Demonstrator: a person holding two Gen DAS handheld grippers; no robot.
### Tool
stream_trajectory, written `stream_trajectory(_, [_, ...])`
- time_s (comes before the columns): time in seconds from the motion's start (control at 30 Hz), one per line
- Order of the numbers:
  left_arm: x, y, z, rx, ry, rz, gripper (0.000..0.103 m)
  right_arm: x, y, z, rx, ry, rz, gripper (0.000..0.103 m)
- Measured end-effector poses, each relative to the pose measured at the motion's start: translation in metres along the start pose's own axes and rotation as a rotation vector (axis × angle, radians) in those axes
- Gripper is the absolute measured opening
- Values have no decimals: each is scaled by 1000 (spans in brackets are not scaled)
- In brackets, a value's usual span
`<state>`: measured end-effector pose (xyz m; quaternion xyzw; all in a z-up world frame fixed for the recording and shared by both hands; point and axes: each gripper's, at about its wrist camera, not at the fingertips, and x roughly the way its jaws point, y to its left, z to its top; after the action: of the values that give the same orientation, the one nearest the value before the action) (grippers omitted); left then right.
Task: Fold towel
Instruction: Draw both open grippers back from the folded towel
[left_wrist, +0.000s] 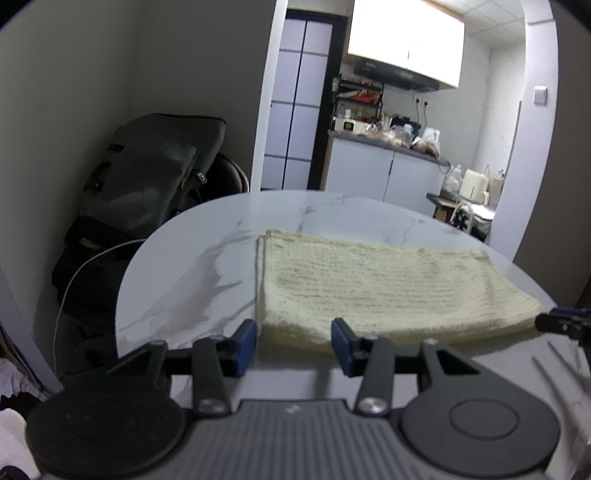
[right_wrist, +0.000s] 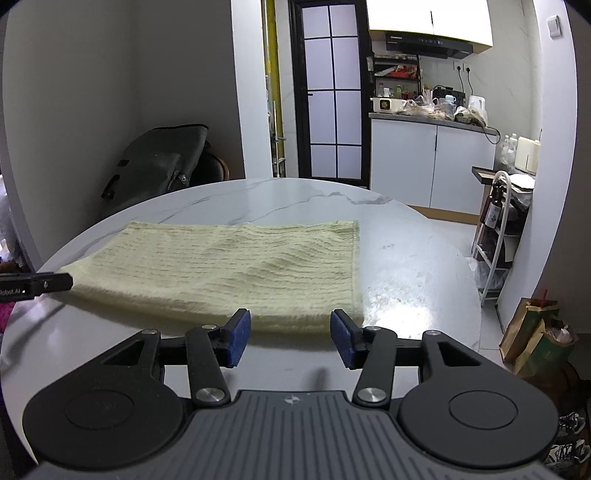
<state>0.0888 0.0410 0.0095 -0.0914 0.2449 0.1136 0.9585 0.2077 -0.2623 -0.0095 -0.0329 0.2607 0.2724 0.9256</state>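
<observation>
A pale yellow ribbed towel (left_wrist: 384, 284) lies folded flat on the round white marble table (left_wrist: 207, 236). My left gripper (left_wrist: 293, 345) hovers just short of the towel's near left corner, its blue pads apart and nothing between them. In the right wrist view the same towel (right_wrist: 236, 269) spreads across the table (right_wrist: 406, 258). My right gripper (right_wrist: 290, 338) stands open just before the towel's near right corner, not touching it. Each gripper's tip shows at the edge of the other's view: the right one (left_wrist: 561, 321), the left one (right_wrist: 37, 284).
A dark bag (left_wrist: 147, 177) leans on a chair behind the table at the left, with a white cable (left_wrist: 74, 280) hanging beside it. A kitchen counter (right_wrist: 432, 118) stands at the back, a white rack (right_wrist: 495, 229) and a paper bag (right_wrist: 535, 336) at the right.
</observation>
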Motion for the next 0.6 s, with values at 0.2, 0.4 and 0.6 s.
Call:
stream_trajectory(0.2, [-8, -3, -6, 27, -29, 10, 53, -9, 9, -14, 4, -24, -6, 57])
stream_trajectory(0.4, [-17, -1, -10, 31, -55, 6, 53, -20, 19, -31, 8, -51, -8, 57])
stream_trajectory(0.6, [-26, 0, -13, 29, -82, 1, 74, -30, 29, -38, -20, -62, -6, 57])
